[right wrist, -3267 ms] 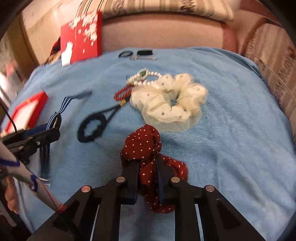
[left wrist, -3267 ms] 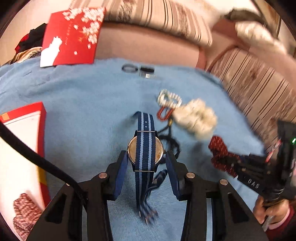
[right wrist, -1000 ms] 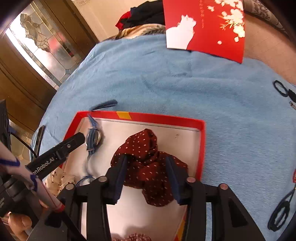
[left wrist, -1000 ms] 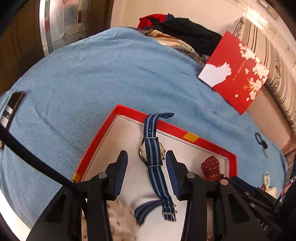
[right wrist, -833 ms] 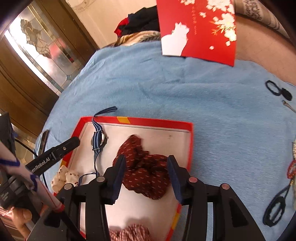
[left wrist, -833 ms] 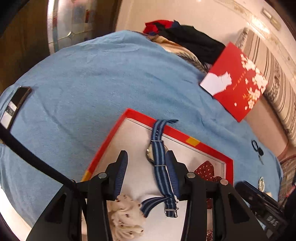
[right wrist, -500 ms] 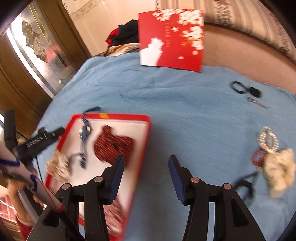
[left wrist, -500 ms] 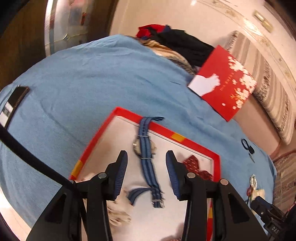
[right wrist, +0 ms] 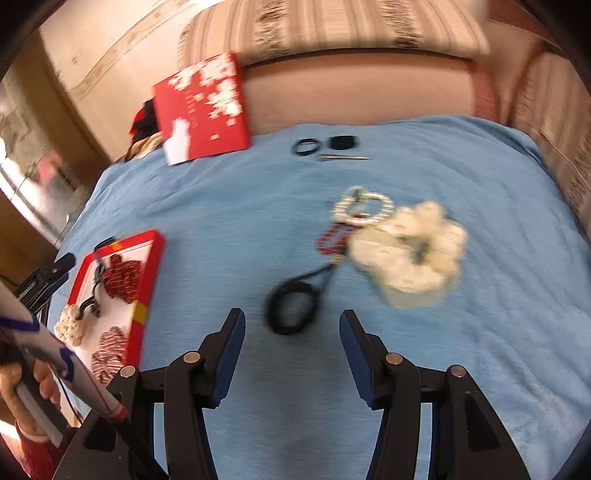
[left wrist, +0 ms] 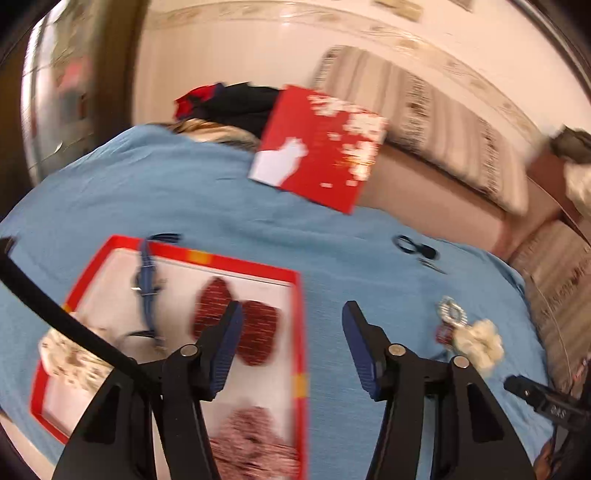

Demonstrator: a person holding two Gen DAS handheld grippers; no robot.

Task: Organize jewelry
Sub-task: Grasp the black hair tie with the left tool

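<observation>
A red-rimmed tray (left wrist: 298, 314) (right wrist: 147, 280) lies on the blue cloth at the left. It holds a blue-striped watch (left wrist: 146, 284), a dark red dotted scrunchie (left wrist: 236, 321) (right wrist: 120, 278), a cream dotted scrunchie (left wrist: 74, 360) and a red-white one (left wrist: 255, 443). On the cloth lie a cream scrunchie (right wrist: 410, 254) (left wrist: 480, 347), a pearl bracelet (right wrist: 362, 210), a red bead bracelet (right wrist: 332, 238) and a black cord loop (right wrist: 295, 302). My left gripper (left wrist: 291, 332) is open and empty above the tray's right rim. My right gripper (right wrist: 291, 339) is open and empty just short of the black loop.
A red card with white blossoms (left wrist: 321, 147) (right wrist: 203, 107) leans at the back against a striped sofa (right wrist: 332, 29). A black hair tie, a black clip and a hairpin (right wrist: 343, 157) lie near the far edge. Dark clothes (left wrist: 236, 103) are piled behind the card.
Both grippers let go of the watch and the red scrunchie in the tray, and opened. They have swung right, the right one over to the loose items on the cloth.
</observation>
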